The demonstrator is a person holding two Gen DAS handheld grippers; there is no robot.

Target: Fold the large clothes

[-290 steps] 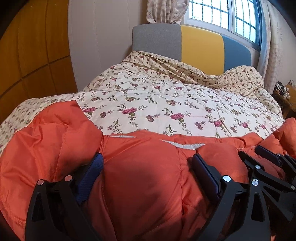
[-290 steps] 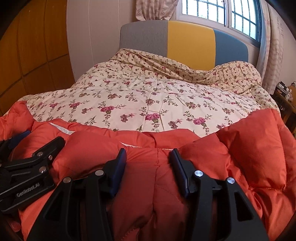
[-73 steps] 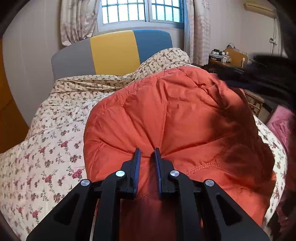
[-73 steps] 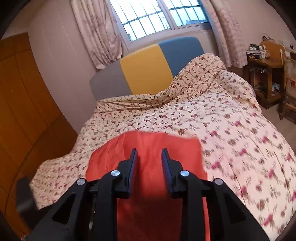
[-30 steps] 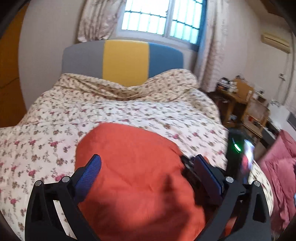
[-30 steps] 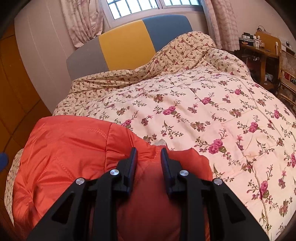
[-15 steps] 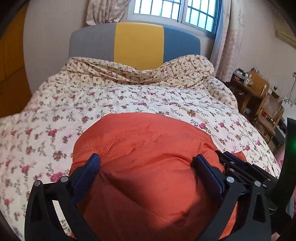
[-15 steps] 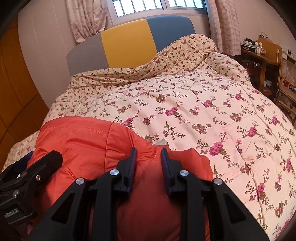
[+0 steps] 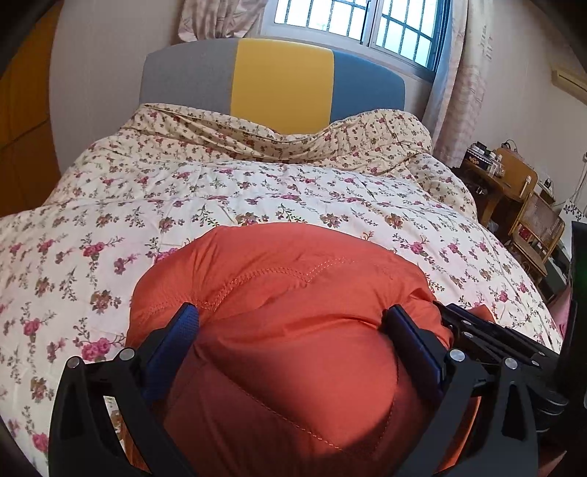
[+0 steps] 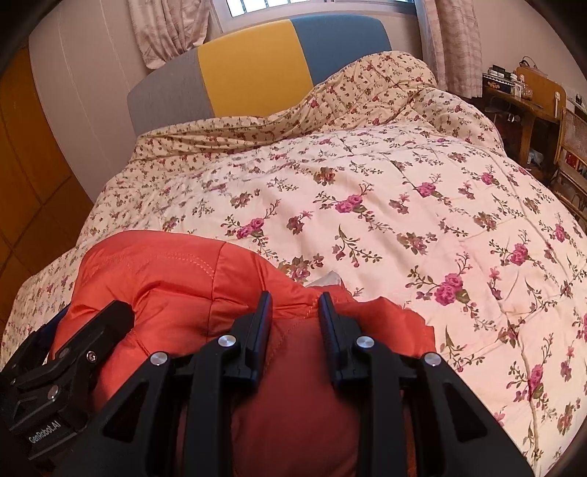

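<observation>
1. The right gripper [image 10: 295, 304] has its fingers [image 10: 262, 323] drawn close together, pinching a fold of the orange puffer jacket [image 10: 176, 279] between the pads.
2. The left gripper [image 9: 293, 323] has its fingers [image 9: 179, 337] spread wide, one on each side of a puffed bulge of the same jacket; the blue pads lie against the fabric, but whether they press it or merely straddle it I cannot tell.
3. The two grippers sit just beside each other, the left one showing at the lower left edge of the right wrist view.
4. The jacket lies bunched at the near end of the bed, on a cream floral quilt [image 9: 256, 190].
5. Beyond the quilt stands a headboard [image 9: 279, 80] in grey, yellow and blue panels, under a barred window [image 9: 352, 22] with curtains.
6. Wooden furniture [image 10: 532, 95] stands to the bed's right.
</observation>
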